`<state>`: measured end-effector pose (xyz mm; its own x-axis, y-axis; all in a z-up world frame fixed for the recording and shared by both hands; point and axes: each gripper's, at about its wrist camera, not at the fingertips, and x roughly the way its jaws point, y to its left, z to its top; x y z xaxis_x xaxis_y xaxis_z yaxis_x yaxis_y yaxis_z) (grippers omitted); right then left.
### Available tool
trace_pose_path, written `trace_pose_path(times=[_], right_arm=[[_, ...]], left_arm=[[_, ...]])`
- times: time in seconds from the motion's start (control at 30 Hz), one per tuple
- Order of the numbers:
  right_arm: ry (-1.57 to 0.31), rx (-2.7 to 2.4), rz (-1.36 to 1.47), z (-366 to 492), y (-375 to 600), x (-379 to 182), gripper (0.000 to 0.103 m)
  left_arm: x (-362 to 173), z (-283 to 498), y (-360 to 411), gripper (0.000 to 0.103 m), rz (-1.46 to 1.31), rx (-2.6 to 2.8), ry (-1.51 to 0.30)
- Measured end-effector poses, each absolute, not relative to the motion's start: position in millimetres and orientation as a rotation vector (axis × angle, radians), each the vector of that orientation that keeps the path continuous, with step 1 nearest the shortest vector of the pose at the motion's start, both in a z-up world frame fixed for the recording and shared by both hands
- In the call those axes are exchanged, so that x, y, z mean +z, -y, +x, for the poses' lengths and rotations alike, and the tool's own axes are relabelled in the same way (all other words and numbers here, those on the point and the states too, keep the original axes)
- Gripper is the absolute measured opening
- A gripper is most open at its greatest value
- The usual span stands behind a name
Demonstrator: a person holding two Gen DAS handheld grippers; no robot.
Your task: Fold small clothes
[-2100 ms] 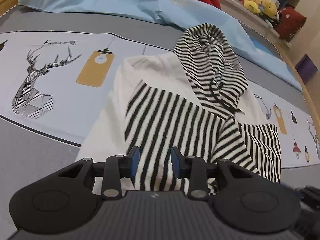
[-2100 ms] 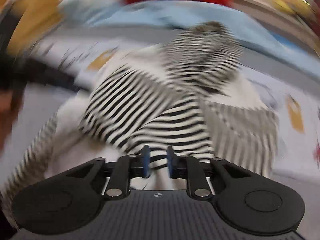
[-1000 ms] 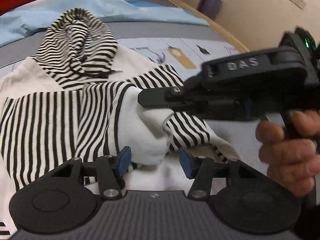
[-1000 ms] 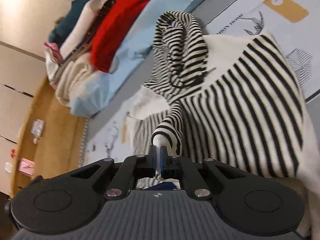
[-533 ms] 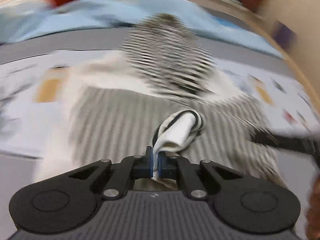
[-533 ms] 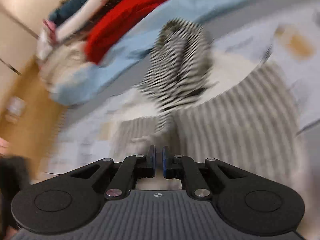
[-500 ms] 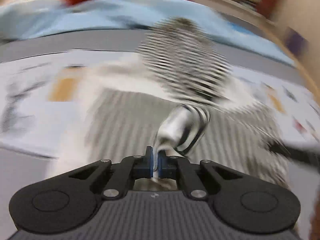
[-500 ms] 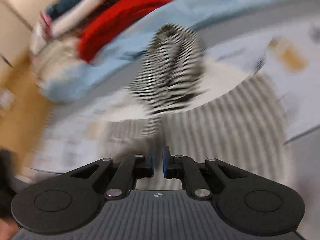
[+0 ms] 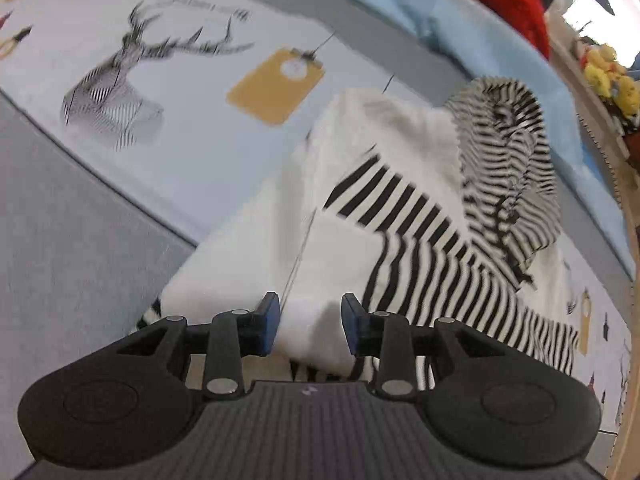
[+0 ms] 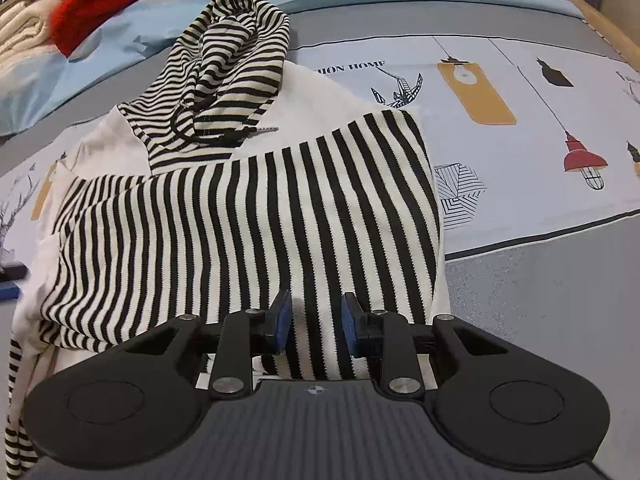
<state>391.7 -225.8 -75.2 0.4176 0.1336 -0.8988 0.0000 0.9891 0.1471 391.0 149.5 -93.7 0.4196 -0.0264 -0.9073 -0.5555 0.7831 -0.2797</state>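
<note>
Left wrist view: both grippers (left gripper (image 9: 309,322), right gripper (image 10: 315,322)) opening, unclamped, over the striped hoodie (image 10: 256,208)

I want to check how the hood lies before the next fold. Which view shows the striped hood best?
The right wrist view: the striped hood is sharp there, lying crumpled above the body with its dark drawstring showing. The left wrist view shows the hood off to the right, motion-blurred, so its folds are hard to read.
</note>
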Motion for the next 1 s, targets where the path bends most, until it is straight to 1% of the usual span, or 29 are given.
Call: trace_pose_path(times=[0.07,0.1,0.13,0.17,0.23,0.3,0.33,0.37,0.47,0.53,0.57,0.67,0.73,0.8,0.93,1.0], right_arm=[[-1.137,0.088,0.15,393.3,226.7,-74.7,0.029],[-1.138,0.088,0.157,393.5,227.9,-74.8,0.029],[-1.142,0.085,0.161,394.9,229.9,-75.3,0.03],[-1.15,0.08,0.167,395.4,232.2,-77.1,0.03],[-1.17,0.064,0.188,396.6,236.9,-81.7,0.031],[-1.185,0.042,0.214,397.7,241.9,-85.6,0.031],[-1.188,0.035,0.22,397.9,243.5,-86.4,0.031],[-1.188,0.03,0.224,397.9,244.5,-86.6,0.031],[-1.186,0.027,0.223,397.2,244.7,-86.1,0.031],[-1.187,0.026,0.22,396.9,244.5,-86.4,0.031],[-1.188,0.026,0.215,396.9,244.5,-86.8,0.031],[-1.19,0.008,0.214,397.3,246.6,-88.1,0.031],[-1.195,-0.017,0.22,397.6,250.0,-89.8,0.031],[-1.201,-0.037,0.233,398.2,254.1,-91.3,0.031],[-1.2,-0.057,0.238,398.2,255.4,-90.8,0.031],[-1.198,-0.064,0.233,397.8,254.6,-91.1,0.03]], left_arm=[[-98.4,390.5,-150.2,0.039,-0.627,0.359,-1.121],[-101.0,390.2,-149.7,0.041,-0.63,0.36,-1.132],[-103.5,390.9,-149.9,0.045,-0.629,0.362,-1.143],[-106.2,389.6,-150.0,0.046,-0.63,0.36,-1.15],[-111.1,388.9,-150.4,0.046,-0.643,0.351,-1.169],[-113.6,389.6,-149.3,0.041,-0.646,0.352,-1.168],[-111.6,389.1,-149.0,0.015,-0.633,0.363,-1.151],[-107.0,388.0,-148.4,0.006,-0.602,0.388,-1.128],[-83.6,384.9,-144.4,0.006,-0.536,0.4,-1.011],[-74.6,383.4,-141.7,0.006,-0.511,0.406,-0.975],[-75.8,383.3,-141.7,0.006,-0.514,0.416,-0.985],[-100.8,382.1,-152.5,0.006,-0.617,0.453,-1.111],[-108.1,379.8,-158.3,0.009,-0.644,0.481,-1.145],[-98.1,379.5,-156.9,0.01,-0.584,0.509,-1.108],[-68.7,380.0,-145.5,0.01,-0.457,0.489,-0.962],[-69.2,383.8,-140.1,0.01,-0.471,0.429,-0.967]])
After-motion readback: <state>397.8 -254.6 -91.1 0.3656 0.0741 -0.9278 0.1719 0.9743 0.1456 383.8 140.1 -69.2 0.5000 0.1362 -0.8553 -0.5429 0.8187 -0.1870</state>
